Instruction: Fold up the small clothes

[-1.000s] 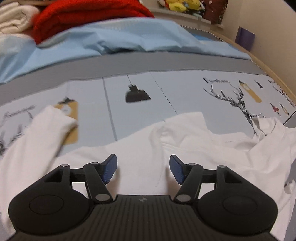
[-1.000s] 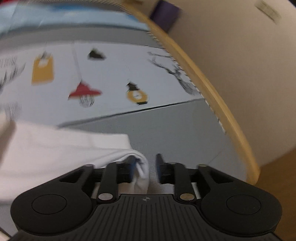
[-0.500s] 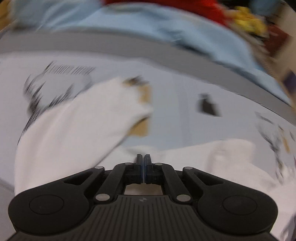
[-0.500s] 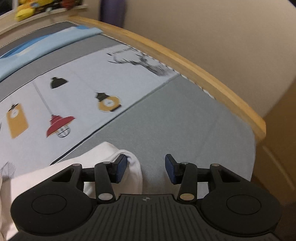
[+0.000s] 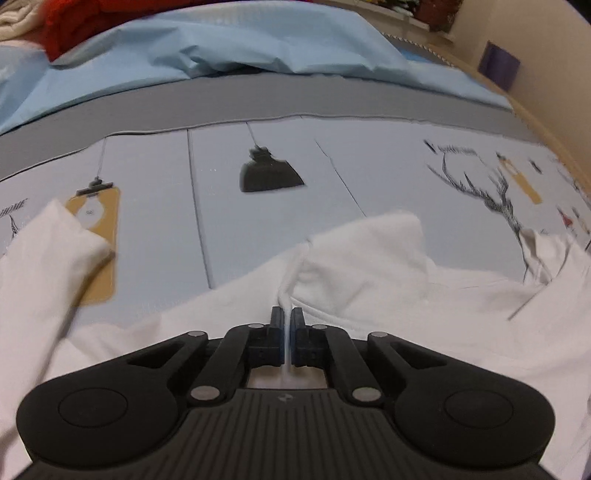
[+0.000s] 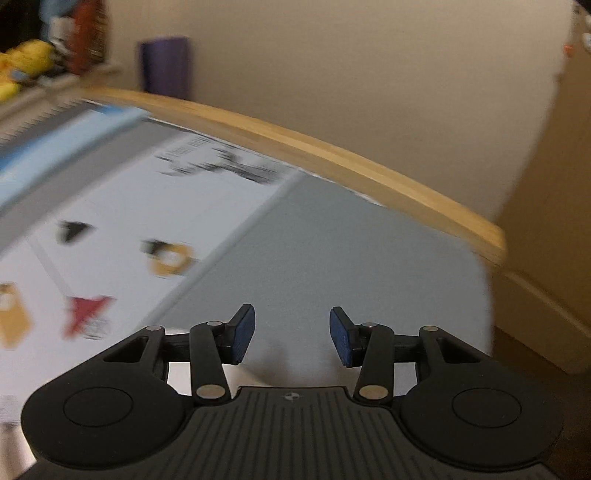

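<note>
In the left wrist view, a white sleeve (image 5: 44, 266) lies at 9 o'clock, its cuff overlapping a mustard tag printed on the bedsheet (image 5: 258, 236). The sheet is pale, printed with a black lamp (image 5: 267, 175) near 12 o'clock and a deer (image 5: 484, 195) toward 2 o'clock. Behind it run a grey band, then a light blue cover (image 5: 229, 48), with a red blanket (image 5: 74, 22) at 11 o'clock. The shirt (image 5: 369, 273), white and rumpled, spreads across the lower half of the view from 9 to 3 o'clock, lying on the bed. The left gripper (image 5: 287, 317) sits at 6 o'clock, its fingers pinched tight on a raised ridge of the shirt that runs up between the pads.

In the right wrist view, blurred, the printed sheet fills the left side, with a red lamp print at 9 o'clock. Grey bedding (image 6: 332, 258) lies in the middle, and a wooden bed rail (image 6: 295, 144) curves from 11 to 3 o'clock against a beige wall. A purple object (image 6: 164, 64) stands at 11 o'clock. The right gripper (image 6: 292, 334) hangs at 6 o'clock over the grey bedding; its fingers have just been spreading and stand apart with nothing between them.
</note>
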A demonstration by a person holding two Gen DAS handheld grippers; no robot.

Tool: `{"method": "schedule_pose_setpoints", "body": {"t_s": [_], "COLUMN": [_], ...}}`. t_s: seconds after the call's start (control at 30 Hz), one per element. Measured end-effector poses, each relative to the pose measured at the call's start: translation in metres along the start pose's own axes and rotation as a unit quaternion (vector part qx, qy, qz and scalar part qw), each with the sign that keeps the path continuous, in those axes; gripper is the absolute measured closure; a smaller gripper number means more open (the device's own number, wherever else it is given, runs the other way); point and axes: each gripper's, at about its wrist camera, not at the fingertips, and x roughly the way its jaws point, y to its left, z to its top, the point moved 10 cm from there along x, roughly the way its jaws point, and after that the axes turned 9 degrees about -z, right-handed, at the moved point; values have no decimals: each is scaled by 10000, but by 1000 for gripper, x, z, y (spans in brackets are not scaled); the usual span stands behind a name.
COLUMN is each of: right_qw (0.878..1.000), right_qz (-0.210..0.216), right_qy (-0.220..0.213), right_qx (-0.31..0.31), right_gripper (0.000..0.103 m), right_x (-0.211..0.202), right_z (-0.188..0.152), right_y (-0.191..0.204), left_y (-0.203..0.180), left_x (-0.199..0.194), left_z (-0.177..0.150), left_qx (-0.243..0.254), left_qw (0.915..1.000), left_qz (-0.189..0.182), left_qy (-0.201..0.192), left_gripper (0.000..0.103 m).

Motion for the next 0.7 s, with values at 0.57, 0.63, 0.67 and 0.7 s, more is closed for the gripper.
{"method": "schedule_pose_setpoints", "body": {"t_s": [0.57,0.63,0.67,0.7], "right_qw": [9666,9742,9751,9737], "right_qz": [1317,810,669,601], "right_qy": [2173,2106,2095,2119], "right_qx": [-325,83,273,584], "right_gripper": [47,47,47,47], "right_x": [-12,-1,1,5], "right_z": [-107,-102,-102,-102], "right_y": [91,60,49,36], "left_y": [44,32,27,22], "left_x": [-67,-81,-90,-101], "left_z": [21,25,27,28], "left_qx": [-493,-527,-589,-666], "left_qw": [9932,9931,9930,9930], "left_qz": [826,752,698,627], "left_qy": [-659,-730,-747,-744], "left_gripper": [85,85,85,85]}}
